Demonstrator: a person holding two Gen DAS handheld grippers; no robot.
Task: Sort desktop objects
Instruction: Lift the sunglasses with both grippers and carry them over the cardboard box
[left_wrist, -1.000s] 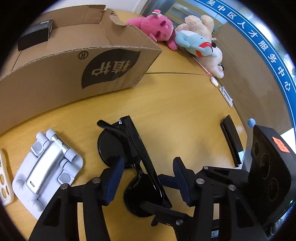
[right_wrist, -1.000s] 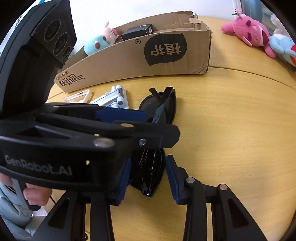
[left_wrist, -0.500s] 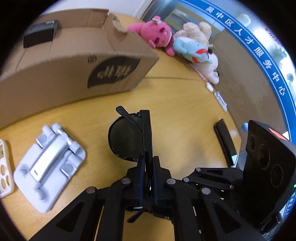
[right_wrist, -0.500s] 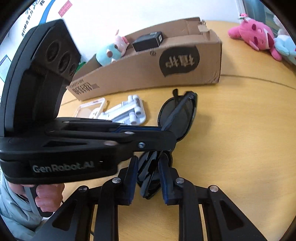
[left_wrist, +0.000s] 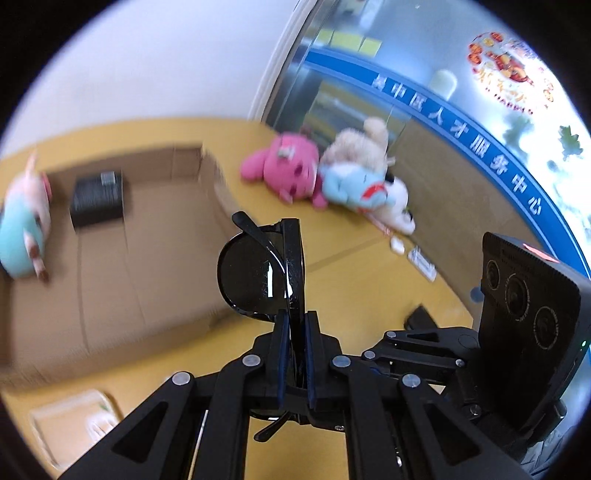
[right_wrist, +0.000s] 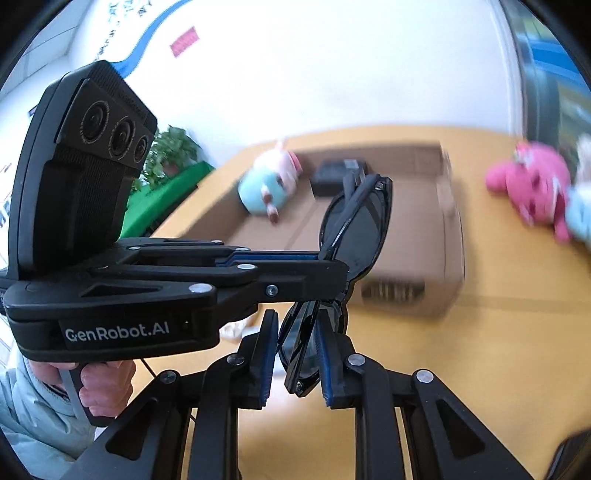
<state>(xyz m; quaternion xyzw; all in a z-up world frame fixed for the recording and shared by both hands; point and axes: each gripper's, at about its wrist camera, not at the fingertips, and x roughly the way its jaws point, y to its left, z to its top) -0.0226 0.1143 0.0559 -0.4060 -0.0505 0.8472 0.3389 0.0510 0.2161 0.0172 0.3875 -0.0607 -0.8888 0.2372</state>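
Note:
Folded black sunglasses (left_wrist: 258, 277) are held in the air above the table, in front of the open cardboard box (left_wrist: 155, 266). My left gripper (left_wrist: 293, 354) is shut on their middle. My right gripper (right_wrist: 295, 354) stands around the lower lens (right_wrist: 301, 350); its jaws are a little apart, the right pad close to the lens, a gap on the left. The sunglasses also show in the right wrist view (right_wrist: 354, 229), with the left gripper (right_wrist: 325, 258) clamped on them from the left.
The box (right_wrist: 410, 236) holds a black case (left_wrist: 96, 197) and a teal-pink plush (left_wrist: 22, 221). Pink, blue and beige plush toys (left_wrist: 332, 181) lie on the yellow table by the glass wall. A white tray (left_wrist: 70, 417) lies bottom left. A black flat thing (left_wrist: 419, 317) lies at the right.
Both grippers have lifted the sunglasses off the table and carried them up toward the box. The right jaws have opened a little. The white phone stand has gone out of view.

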